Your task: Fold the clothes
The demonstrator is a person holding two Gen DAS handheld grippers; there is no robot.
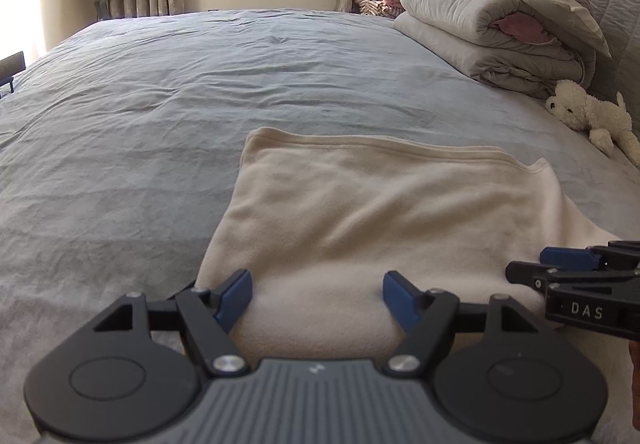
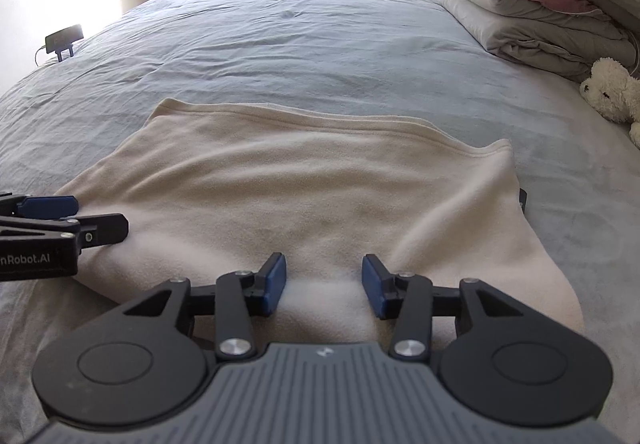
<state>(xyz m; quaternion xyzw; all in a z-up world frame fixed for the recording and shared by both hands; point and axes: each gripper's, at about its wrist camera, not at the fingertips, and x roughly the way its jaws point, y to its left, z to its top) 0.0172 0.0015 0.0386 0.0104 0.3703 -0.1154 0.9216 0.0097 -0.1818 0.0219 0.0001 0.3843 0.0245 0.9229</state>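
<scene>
While the grey-blue bed (image 1: 168, 92) takes up most of both views, the work sits at its near edge: a cream fleece garment (image 1: 360, 212) lies flat there, already doubled over, its far hem showing stacked layers. A folded grey quilt (image 1: 492, 20) and a white plush toy (image 1: 588, 112) sit well apart at the far right; neither is involved.

Step in hand, as judged: a fold has been laid and the near edge is let go. The left gripper (image 1: 317, 294) rests at the near edge toward the garment's left side, jaws wide, fleece bulging between the pads but not pinched. The right gripper (image 2: 324, 284) sits just beside it to the right, jaws parted less widely, the pads standing off the cloth between them; no grip there either.

Next move, judged: re-seat both grippers on an edge for the following fold, probably side to side. It calls for catching all layers at once, since fleece slides and the top layer alone would peel away.

Small dark item at the garment's right edge: cannot identify.
</scene>
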